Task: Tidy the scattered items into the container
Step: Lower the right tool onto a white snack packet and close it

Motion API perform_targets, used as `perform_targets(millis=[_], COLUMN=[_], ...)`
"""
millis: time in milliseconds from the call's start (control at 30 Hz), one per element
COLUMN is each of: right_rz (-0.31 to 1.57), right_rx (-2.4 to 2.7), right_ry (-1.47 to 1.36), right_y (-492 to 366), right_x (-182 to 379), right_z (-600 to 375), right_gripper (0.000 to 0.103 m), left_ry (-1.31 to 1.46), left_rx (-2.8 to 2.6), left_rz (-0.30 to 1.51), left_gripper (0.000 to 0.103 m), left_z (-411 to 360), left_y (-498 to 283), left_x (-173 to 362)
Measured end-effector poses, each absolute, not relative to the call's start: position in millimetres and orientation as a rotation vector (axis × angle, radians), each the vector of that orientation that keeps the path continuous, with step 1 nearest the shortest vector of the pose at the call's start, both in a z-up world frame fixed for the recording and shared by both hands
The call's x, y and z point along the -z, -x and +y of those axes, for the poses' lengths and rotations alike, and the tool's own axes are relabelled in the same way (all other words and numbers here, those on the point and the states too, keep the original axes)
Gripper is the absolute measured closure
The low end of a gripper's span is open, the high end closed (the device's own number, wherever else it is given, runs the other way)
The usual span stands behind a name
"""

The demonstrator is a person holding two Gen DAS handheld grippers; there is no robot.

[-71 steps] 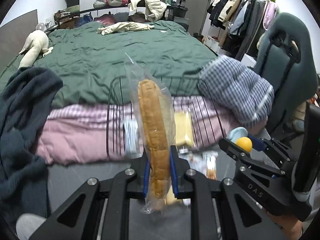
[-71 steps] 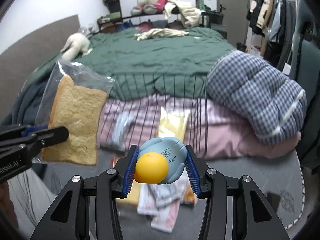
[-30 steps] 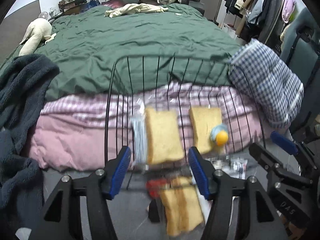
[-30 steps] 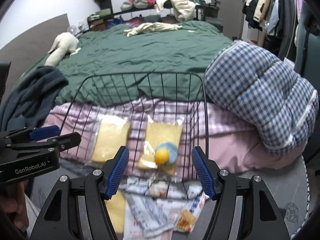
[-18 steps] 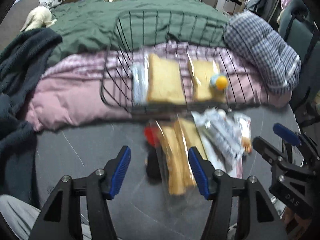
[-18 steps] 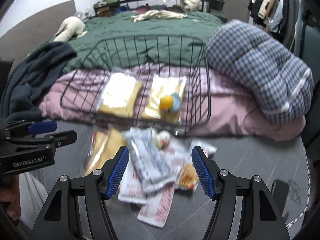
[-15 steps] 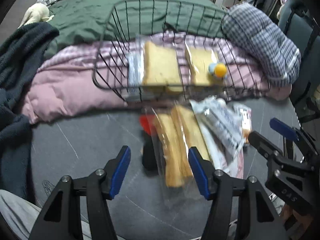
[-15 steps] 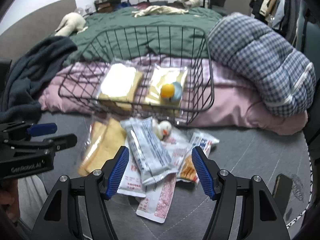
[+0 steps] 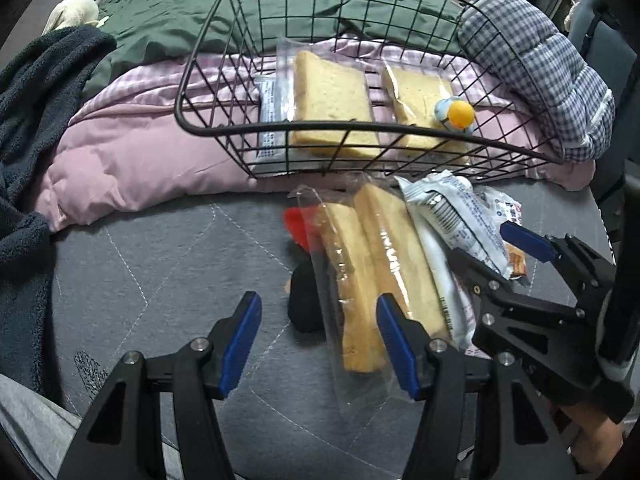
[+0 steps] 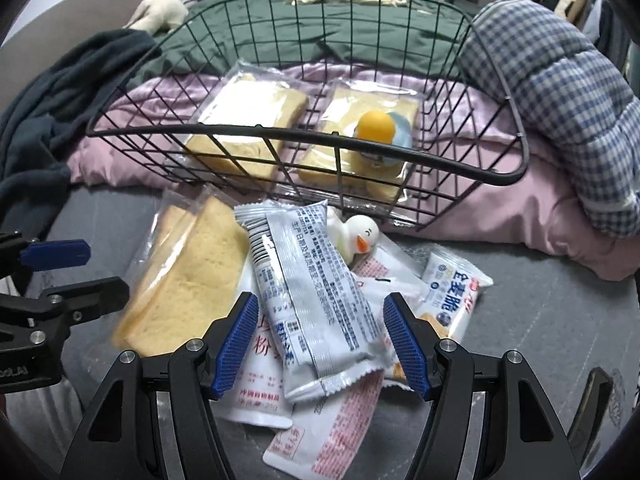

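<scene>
Inside the wire basket (image 10: 502, 178): two bagged bread slices (image 10: 248, 120), one blue-and-yellow toy (image 10: 382, 128), one grey packet (image 9: 269, 114). On the grey mat (image 9: 160, 264) before it — one bagged bread pair (image 10: 188, 276), a white duck (image 10: 360, 236), several overlapping snack packets (image 10: 320, 292), count unclear. Left gripper (image 9: 318, 338) and right gripper (image 10: 316, 340) both angle downward, fingers apart, gripping nothing. A red-and-black object (image 9: 304, 300) lies partly hidden under the bread bag.

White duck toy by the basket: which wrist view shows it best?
The right wrist view. There the white duck toy shows its head and orange beak, lying among the snack packets just outside the wire basket. In the left wrist view I cannot make it out; the packets seem to cover that spot.
</scene>
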State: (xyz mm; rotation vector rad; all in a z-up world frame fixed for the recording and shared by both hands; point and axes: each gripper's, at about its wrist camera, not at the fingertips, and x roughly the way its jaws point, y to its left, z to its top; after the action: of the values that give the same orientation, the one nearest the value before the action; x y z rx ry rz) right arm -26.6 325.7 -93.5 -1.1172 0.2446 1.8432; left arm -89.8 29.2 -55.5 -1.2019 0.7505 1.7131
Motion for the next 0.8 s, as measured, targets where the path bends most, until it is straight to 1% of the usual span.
perform_targets(millis=[67, 100, 200, 333, 600, 800], right_rz=[0.258, 0.259, 0.268, 0.306, 0.325, 0.34], right_rx=[-1.846, -1.842, -1.842, -1.855, -1.816, -1.805], right_ry=[1.114, 1.111, 1.103, 1.069, 1.027, 1.007], right_y=[26.9, 26.6, 25.2, 13.1, -26.7, -47.1], right_x=[96.2, 96.6, 94.0, 83.3, 63.0, 58.6], right_z=[329.7, 330.0, 328.7, 323.6, 308.0, 302.0], right_gripper=[0.039, 0.048, 0.052, 0.053, 0.053, 0.053], left_ry=[1.205, 1.206, 1.203, 1.191, 1.15, 1.14], left_rx=[-1.713, -1.712, -1.71, -1.696, -1.65, -1.595], left_rz=[0.753, 0.754, 0.755, 0.758, 0.772, 0.789], left_gripper=[0.038, 0.038, 0.038, 0.038, 0.038, 0.038], left_z=[29.3, 29.4, 29.4, 30.0, 41.5, 52.9], left_y=[90.7, 90.9, 90.0, 83.3, 55.6, 38.4], left_x=[56.4, 56.5, 55.9, 49.3, 34.4, 36.7])
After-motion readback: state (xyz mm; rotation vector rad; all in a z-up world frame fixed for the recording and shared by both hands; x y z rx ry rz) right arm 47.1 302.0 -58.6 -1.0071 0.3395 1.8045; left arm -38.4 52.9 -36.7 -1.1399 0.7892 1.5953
